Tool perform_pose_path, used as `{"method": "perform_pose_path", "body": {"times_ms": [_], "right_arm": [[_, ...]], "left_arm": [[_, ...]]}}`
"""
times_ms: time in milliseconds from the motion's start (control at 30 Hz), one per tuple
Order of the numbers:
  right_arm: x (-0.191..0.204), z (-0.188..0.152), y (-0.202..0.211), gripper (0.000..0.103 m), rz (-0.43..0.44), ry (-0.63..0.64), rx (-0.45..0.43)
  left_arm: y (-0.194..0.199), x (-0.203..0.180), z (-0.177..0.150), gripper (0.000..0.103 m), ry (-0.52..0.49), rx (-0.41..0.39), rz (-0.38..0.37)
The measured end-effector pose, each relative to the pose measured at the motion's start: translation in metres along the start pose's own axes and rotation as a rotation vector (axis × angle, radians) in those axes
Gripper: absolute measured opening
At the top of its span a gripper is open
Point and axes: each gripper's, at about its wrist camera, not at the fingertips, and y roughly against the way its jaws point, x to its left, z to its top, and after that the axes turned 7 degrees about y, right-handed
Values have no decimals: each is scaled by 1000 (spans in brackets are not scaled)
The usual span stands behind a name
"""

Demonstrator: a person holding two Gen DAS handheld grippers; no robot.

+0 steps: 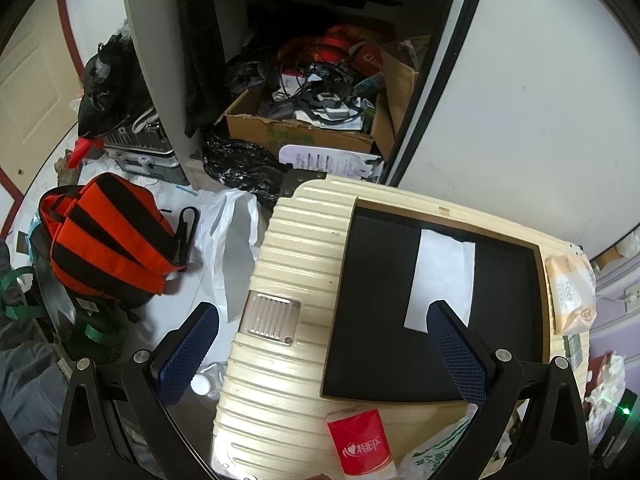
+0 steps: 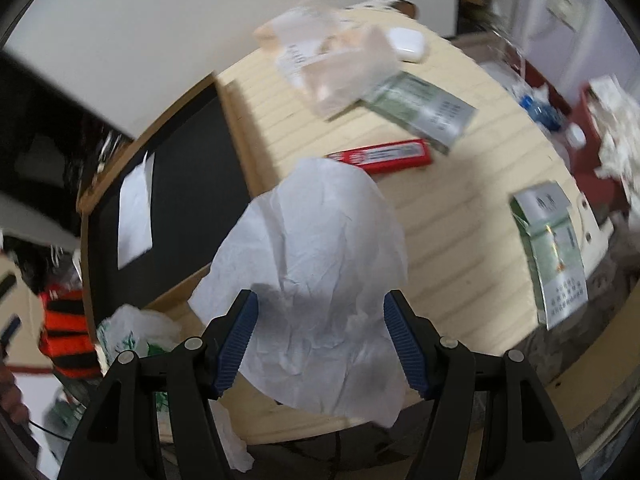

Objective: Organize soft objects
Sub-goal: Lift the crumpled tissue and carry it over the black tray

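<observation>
A cream ribbed suitcase (image 1: 280, 280) lies flat and bears a black tray (image 1: 380, 300) with a folded white tissue (image 1: 440, 276) in it. My left gripper (image 1: 324, 320) is open and empty above the suitcase and tray edge. A red tissue pack (image 1: 362, 444) lies near the suitcase's front. In the right wrist view a crumpled white tissue sheet (image 2: 320, 272) lies on the suitcase (image 2: 460, 240) between the fingers of my open right gripper (image 2: 320, 308); the pads do not press it. The tray (image 2: 188, 192) and its folded tissue (image 2: 136, 216) lie to the left.
An orange and black striped bag (image 1: 112, 240) and white plastic bags (image 1: 228, 240) lie left of the suitcase. A cluttered cardboard box (image 1: 304, 120) stands behind. Green tissue packs (image 2: 424, 108) (image 2: 556, 252), a red pack (image 2: 384, 156), a clear bag (image 2: 328, 64) and a white case (image 2: 408, 44) lie on the suitcase.
</observation>
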Motion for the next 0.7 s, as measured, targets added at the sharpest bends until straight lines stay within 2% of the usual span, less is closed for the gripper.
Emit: {"method": "perform_pose_path", "body": {"times_ms": [167, 433, 600, 700], "right_arm": [[6, -2, -9, 63, 14, 43, 23], [17, -4, -9, 63, -15, 125, 34], [39, -8, -19, 65, -125, 284, 52], [43, -9, -24, 65, -157, 323, 41]], "left_arm": [[0, 0, 0, 103, 3, -1, -1], [0, -1, 0, 103, 3, 4, -4], [0, -1, 1, 103, 0, 3, 2], [0, 1, 3, 103, 10, 3, 4]]}}
